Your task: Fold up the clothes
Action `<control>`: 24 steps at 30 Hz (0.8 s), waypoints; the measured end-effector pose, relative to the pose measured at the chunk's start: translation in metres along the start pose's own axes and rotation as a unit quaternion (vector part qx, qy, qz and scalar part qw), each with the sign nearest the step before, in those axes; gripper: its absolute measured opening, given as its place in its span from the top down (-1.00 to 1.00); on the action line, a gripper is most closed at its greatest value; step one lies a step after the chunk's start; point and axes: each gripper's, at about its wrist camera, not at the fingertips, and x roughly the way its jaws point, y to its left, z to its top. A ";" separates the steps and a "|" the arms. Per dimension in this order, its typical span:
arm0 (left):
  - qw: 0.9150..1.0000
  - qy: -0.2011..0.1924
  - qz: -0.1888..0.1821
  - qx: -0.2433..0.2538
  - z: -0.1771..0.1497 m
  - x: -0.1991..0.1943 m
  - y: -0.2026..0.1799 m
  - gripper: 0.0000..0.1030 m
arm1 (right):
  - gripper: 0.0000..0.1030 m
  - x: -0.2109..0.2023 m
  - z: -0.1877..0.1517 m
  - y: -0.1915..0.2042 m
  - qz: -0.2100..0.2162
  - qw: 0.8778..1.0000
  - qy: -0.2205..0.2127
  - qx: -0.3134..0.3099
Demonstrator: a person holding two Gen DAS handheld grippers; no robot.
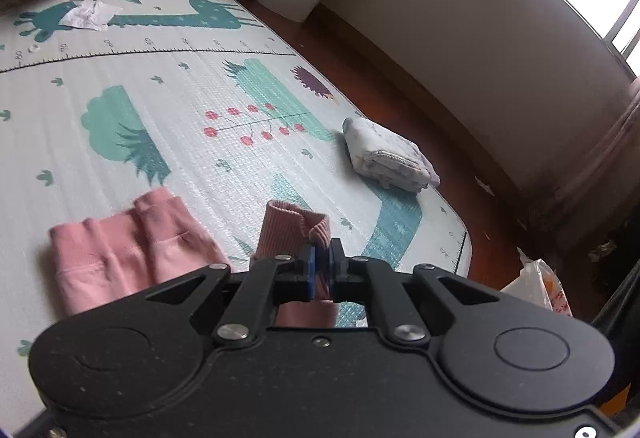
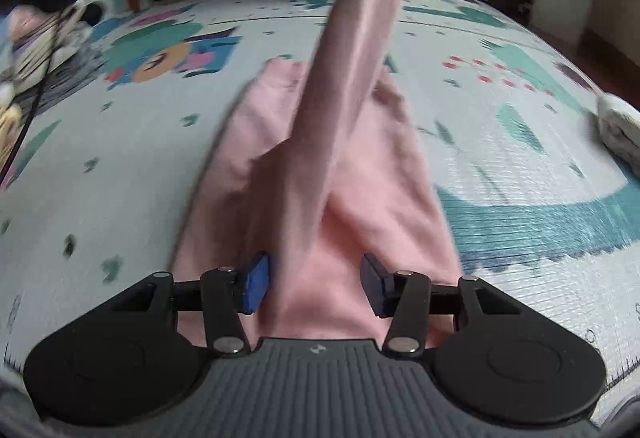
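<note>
The left gripper (image 1: 321, 262), clamped on the pink garment's ribbed cuff (image 1: 298, 228), lifts that sleeve; the right gripper (image 2: 316, 284) hovers with jaws apart over the body of the pink garment (image 2: 360, 173) near the play mat's (image 1: 200, 77) front edge.

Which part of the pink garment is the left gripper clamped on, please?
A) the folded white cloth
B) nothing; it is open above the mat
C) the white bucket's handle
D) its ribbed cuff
D: in the left wrist view the left gripper has its blue pads shut on the pink garment just below the ribbed cuff, lifted off the play mat.
</note>
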 end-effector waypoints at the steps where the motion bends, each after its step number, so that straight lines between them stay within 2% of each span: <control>1: 1.000 -0.008 -0.010 0.009 -0.001 0.002 -0.004 0.60 | -0.02 0.002 0.003 -0.006 -0.003 1.000 -0.006 0.013; 3: 0.999 -0.029 -0.018 -0.001 -0.003 -0.003 -0.001 -0.03 | -0.02 0.007 0.011 -0.019 -0.011 0.999 -0.012 0.032; 4: 0.999 -0.040 -0.014 -0.013 -0.004 -0.009 0.005 -0.03 | -0.02 0.010 0.015 -0.027 -0.013 0.999 -0.014 0.043; 7: 0.997 -0.066 0.030 -0.039 -0.017 -0.033 0.034 0.03 | -0.02 0.013 0.021 -0.056 -0.011 0.996 -0.027 0.089; 8: 0.996 -0.062 0.052 -0.033 -0.026 -0.039 0.039 0.08 | -0.02 0.014 0.022 -0.066 -0.005 0.994 -0.029 0.107; 10: 0.994 -0.042 0.095 -0.012 -0.050 -0.044 0.043 0.38 | -0.02 0.019 0.023 -0.087 0.001 0.988 -0.032 0.152; 13: 0.991 0.001 0.137 0.014 -0.094 -0.040 0.039 0.61 | -0.03 0.031 0.021 -0.123 0.022 0.968 -0.028 0.248; 16: 0.987 0.044 0.152 0.042 -0.135 -0.018 0.029 0.72 | -0.05 0.048 0.022 -0.149 0.046 0.948 -0.028 0.315; 19: 0.987 0.054 0.143 0.056 -0.160 -0.002 0.018 0.74 | -0.05 0.066 0.028 -0.157 0.055 0.942 -0.025 0.331; 21: 0.983 0.072 0.153 0.066 -0.172 0.008 0.014 0.73 | -0.05 0.077 0.031 -0.161 0.066 0.939 -0.019 0.338; 22: 0.981 0.079 0.159 0.074 -0.177 0.013 0.012 0.74 | 0.05 0.081 0.034 -0.162 0.075 0.939 -0.016 0.336; 23: 0.981 0.078 0.161 0.077 -0.182 0.014 0.010 0.74 | 0.49 0.083 0.036 -0.163 0.081 0.940 -0.012 0.331; 24: 0.981 0.076 0.162 0.076 -0.185 0.015 0.010 0.74 | 0.83 0.085 0.038 -0.164 0.088 0.939 -0.009 0.332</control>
